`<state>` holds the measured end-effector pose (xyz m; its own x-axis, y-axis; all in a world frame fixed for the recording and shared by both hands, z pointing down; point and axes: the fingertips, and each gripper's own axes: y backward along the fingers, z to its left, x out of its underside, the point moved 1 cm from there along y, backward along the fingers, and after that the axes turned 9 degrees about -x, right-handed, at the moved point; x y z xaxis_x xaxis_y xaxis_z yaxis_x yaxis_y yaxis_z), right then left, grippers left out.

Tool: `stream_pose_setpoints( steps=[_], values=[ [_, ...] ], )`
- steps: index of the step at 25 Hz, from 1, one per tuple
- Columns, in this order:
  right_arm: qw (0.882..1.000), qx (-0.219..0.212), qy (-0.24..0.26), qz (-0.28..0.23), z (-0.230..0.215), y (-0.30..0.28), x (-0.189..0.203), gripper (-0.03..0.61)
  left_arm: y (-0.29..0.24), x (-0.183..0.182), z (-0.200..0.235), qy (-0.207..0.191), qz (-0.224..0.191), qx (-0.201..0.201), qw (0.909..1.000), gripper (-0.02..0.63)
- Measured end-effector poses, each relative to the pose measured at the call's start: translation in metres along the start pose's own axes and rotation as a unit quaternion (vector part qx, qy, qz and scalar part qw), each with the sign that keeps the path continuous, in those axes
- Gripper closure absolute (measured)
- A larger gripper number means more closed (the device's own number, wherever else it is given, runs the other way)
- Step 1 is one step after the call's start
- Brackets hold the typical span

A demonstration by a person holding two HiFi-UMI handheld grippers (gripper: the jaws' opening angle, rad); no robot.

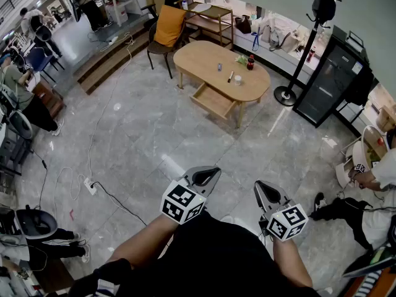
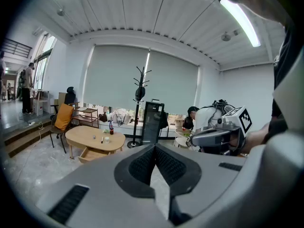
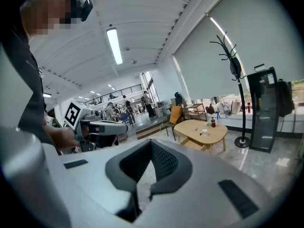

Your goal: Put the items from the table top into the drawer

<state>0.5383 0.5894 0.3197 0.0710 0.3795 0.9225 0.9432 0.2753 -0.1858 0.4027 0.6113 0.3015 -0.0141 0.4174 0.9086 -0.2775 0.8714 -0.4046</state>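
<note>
Far ahead stands an oval wooden table (image 1: 199,59) with its drawer (image 1: 213,101) pulled open toward me. On its top are a dark red-capped bottle (image 1: 250,62), a marker (image 1: 230,77), a small white cup (image 1: 238,80), a small blue item (image 1: 219,67) and something green (image 1: 241,59). My left gripper (image 1: 207,177) and right gripper (image 1: 267,193) are held close to my body, several steps from the table. In the left gripper view the gripper (image 2: 155,147) is shut with nothing in it. In the right gripper view the gripper (image 3: 151,144) is also shut and holds nothing.
A chair with an orange cushion (image 1: 166,30) stands behind the table, beside a wooden shelf (image 1: 212,17). A coat stand (image 1: 303,60) and a black cabinet (image 1: 328,79) are at its right. Cables (image 1: 105,190) run over the grey tiled floor. People sit at both sides.
</note>
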Motion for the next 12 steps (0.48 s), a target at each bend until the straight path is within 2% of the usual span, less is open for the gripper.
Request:
stream_pose_setpoints(
  steps=[12],
  values=[
    [1.0, 0.0, -0.003, -0.007, -0.0003, 0.0025, 0.0023, 0.577, -0.0035, 0.002, -0.0071, 0.004, 0.004, 0.01, 0.9999, 0.612]
  ],
)
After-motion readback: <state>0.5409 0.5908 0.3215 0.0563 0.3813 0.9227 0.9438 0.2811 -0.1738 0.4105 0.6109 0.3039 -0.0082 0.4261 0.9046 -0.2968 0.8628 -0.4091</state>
